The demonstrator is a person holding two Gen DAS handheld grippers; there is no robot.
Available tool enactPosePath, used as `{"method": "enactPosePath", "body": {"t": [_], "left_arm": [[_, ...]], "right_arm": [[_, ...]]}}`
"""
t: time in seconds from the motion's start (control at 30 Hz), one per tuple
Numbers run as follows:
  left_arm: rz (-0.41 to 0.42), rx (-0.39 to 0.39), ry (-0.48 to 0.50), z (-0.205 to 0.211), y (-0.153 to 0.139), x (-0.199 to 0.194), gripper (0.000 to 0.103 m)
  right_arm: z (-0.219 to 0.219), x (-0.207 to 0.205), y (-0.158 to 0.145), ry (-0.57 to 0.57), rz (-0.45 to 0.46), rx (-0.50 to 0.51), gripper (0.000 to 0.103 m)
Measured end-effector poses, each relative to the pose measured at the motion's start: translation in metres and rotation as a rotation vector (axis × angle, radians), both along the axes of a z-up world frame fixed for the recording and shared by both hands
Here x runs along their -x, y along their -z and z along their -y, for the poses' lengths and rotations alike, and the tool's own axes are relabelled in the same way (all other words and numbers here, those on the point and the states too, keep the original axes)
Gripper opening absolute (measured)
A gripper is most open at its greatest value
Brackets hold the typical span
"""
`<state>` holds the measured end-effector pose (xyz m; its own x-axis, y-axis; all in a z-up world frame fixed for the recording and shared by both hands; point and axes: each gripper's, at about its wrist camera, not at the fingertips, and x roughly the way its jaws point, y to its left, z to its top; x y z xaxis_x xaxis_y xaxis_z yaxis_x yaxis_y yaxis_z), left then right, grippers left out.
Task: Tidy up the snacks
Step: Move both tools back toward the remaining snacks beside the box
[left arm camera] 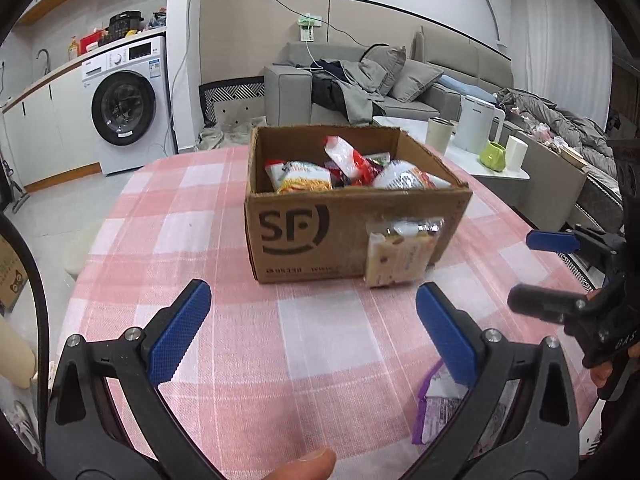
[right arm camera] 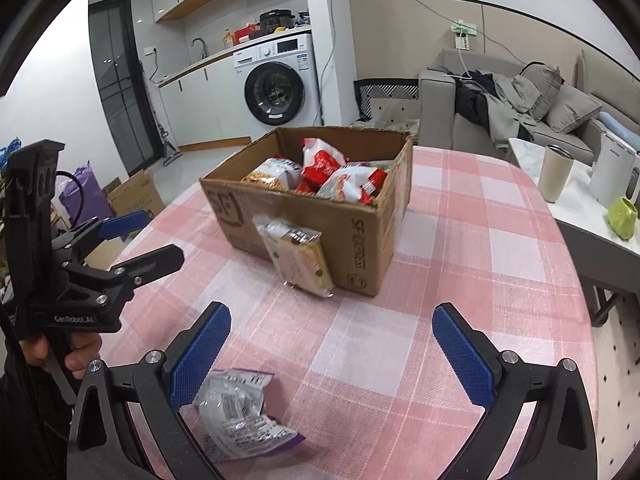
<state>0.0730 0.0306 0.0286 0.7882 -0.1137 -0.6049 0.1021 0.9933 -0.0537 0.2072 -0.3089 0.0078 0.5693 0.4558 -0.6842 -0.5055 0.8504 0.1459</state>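
Left claw (left arm camera: 313,330) spread wide over pink checked surface (left arm camera: 320,360), right claw (right arm camera: 332,346) spread too, brown cardboard box (left arm camera: 352,236) packed with snacks, yellow wrapped snack (left arm camera: 400,256) leaning on it, purple-edged crumpled packet (right arm camera: 236,412) close by

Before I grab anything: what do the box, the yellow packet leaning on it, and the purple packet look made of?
Box: corrugated cardboard, matte brown, printed logo, raw cut edges.
Yellow packet: seemingly clear glossy plastic film; highlights show, contents visible.
Purple packet: crinkled plastic or foil wrap, shiny creases; which one is unclear.
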Motion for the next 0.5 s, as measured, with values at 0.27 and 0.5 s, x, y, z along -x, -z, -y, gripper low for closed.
{"method": "enactPosePath", "body": {"t": [0.27,0.5], "left_arm": [[-0.031,-0.004,-0.002,-0.003,0.012,0.011,0.102],[-0.039,-0.012,-0.011,-0.004,0.018,0.016,0.102]], "right_arm": [[-0.007,0.012,0.021,-0.081,-0.059,0.056,0.103],[-0.018,0.017,0.032,-0.151,-0.098,0.066,0.103]]}}
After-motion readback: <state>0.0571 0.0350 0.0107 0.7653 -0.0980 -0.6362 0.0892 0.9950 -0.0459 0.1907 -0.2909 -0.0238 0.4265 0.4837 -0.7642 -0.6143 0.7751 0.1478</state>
